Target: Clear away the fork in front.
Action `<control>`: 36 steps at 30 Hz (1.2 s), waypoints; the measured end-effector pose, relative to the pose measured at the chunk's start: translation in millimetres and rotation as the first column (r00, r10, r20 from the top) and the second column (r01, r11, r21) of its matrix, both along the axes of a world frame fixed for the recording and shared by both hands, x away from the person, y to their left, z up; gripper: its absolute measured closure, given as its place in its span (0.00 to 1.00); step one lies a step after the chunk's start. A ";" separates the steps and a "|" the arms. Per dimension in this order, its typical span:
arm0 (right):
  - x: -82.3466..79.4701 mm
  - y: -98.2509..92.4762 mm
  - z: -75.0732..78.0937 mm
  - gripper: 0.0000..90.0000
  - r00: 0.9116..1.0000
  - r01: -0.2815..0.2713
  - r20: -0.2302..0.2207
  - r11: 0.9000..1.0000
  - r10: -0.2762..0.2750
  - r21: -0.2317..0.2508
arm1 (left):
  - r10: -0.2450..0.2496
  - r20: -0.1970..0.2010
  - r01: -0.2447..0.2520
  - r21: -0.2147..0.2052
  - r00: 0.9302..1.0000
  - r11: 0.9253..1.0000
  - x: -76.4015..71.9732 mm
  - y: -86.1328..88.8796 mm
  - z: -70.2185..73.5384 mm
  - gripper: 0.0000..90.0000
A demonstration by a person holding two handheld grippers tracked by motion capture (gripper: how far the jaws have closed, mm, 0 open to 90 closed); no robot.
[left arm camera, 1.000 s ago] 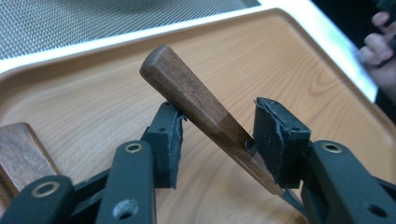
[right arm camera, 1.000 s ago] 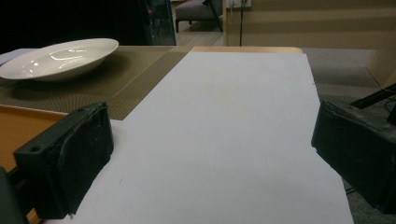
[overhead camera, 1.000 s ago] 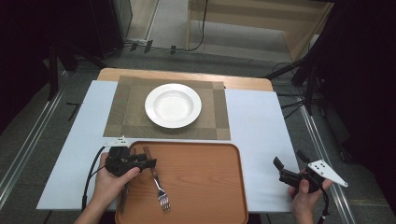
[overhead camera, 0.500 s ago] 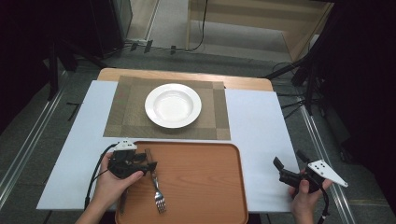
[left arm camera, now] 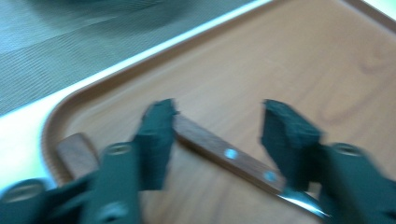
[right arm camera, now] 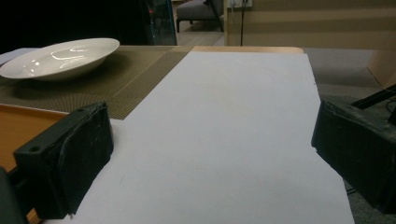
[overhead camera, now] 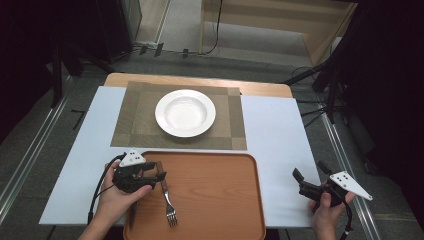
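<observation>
The left gripper [overhead camera: 159, 176] sits low over the near-left corner of the tray [overhead camera: 215, 200], its jaws parted wide on either side of the fork [overhead camera: 167, 200]. From the left gripper view the fork's wooden handle [left arm camera: 224, 154] lies flat on the tray between the two jaws, one jaw tip just at the handle's end, the other clear of it, so nothing is gripped. A second wooden handle end [left arm camera: 77, 154] lies beside it near the tray's rim; I can't tell what it belongs to. The fork's tines point toward the person.

The right gripper [overhead camera: 306, 181] is held well off to the right, over the white sheet [overhead camera: 280, 135] on the tabletop, jaws spread wide with only bare sheet between them. Beyond the tray, a white plate [overhead camera: 185, 112] rests in the middle of a woven mat [overhead camera: 137, 120]
</observation>
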State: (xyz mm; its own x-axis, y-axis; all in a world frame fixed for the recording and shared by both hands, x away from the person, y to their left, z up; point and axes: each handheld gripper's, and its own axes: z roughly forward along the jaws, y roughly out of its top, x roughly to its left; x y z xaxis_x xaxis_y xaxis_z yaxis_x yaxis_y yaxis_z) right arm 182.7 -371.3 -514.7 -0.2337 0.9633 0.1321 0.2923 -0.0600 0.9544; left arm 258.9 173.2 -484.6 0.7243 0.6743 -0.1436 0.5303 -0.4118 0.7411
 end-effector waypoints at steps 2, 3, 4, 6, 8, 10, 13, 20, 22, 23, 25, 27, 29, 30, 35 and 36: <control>0.0 0.0 0.0 0.00 1.000 0.000 0.000 1.000 0.000 0.000 | -0.011 0.026 0.010 0.022 1.000 1.000 -5.0 -4.1 2.8 0.61; 0.0 0.0 0.0 0.00 1.000 0.000 0.000 1.000 0.000 0.000 | -0.028 0.028 0.027 0.021 0.999 0.999 -7.1 -5.6 3.8 0.67; 0.0 0.0 0.0 0.00 1.000 0.001 -0.001 1.000 -0.001 -0.001 | -0.049 0.024 0.049 0.021 0.998 0.999 -9.0 -7.0 4.6 0.76; -0.1 0.0 -0.1 0.00 1.000 0.002 0.000 1.000 -0.002 -0.004 | -0.108 0.004 0.108 0.018 0.994 0.994 -13.3 -10.3 5.3 0.90; -0.2 -0.1 -0.1 0.00 1.000 0.002 -0.001 1.000 -0.002 -0.004 | -0.173 -0.009 0.174 0.041 0.985 0.984 -19.6 -15.5 5.1 0.99; -0.1 -0.1 -0.2 0.00 1.000 0.004 -0.002 1.000 -0.004 -0.004 | -0.198 -0.015 0.199 0.066 0.980 0.978 -26.6 -19.9 3.6 0.99; 0.1 0.1 -0.2 0.00 1.000 0.004 -0.001 1.000 -0.004 -0.007 | -0.233 -0.035 0.235 0.074 0.972 0.969 -33.9 -23.9 0.4 0.99; 0.3 0.7 -0.2 0.00 1.000 0.006 -0.004 1.000 -0.006 -0.013 | -0.265 -0.073 0.272 0.108 0.961 0.956 -40.6 -33.2 -8.0 0.99; 0.4 0.4 -0.2 0.00 1.000 0.006 -0.003 1.000 -0.006 -0.012 | -0.282 -0.101 0.293 0.119 0.954 0.949 -40.8 -35.0 -11.4 0.99; 0.5 0.5 -0.3 0.00 1.000 0.007 -0.004 1.000 -0.007 -0.012 | -0.280 -0.104 0.292 0.121 0.954 0.949 -41.2 -35.9 -12.7 0.99; 0.6 0.8 -0.3 0.00 1.000 0.007 -0.005 1.000 -0.007 -0.013 | -0.274 -0.109 0.287 0.128 0.956 0.949 -41.4 -36.2 -14.8 0.99; 0.5 0.9 -0.3 0.00 1.000 0.007 -0.005 1.000 -0.007 -0.013 | -0.272 -0.118 0.287 0.132 0.955 0.949 -40.5 -35.3 -15.0 0.99; 0.5 0.8 -0.3 0.00 1.000 0.007 -0.004 1.000 -0.007 -0.013 | -0.272 -0.128 0.288 0.131 0.954 0.949 -39.6 -34.1 -15.2 0.99; 0.5 0.7 -0.3 0.00 1.000 0.007 -0.005 1.000 -0.007 -0.013 | -0.270 -0.130 0.286 0.127 0.954 0.950 -39.6 -32.8 -15.5 0.99; 0.6 0.9 -0.3 0.00 1.000 0.007 -0.005 1.000 -0.007 -0.013 | -0.252 -0.132 0.269 0.126 0.959 0.955 -39.1 -21.0 -15.0 0.99; 0.7 1.0 -0.3 0.00 1.000 0.007 -0.005 1.000 -0.007 -0.013 | -0.245 -0.134 0.262 0.122 0.960 0.957 -39.0 -18.2 -15.0 0.99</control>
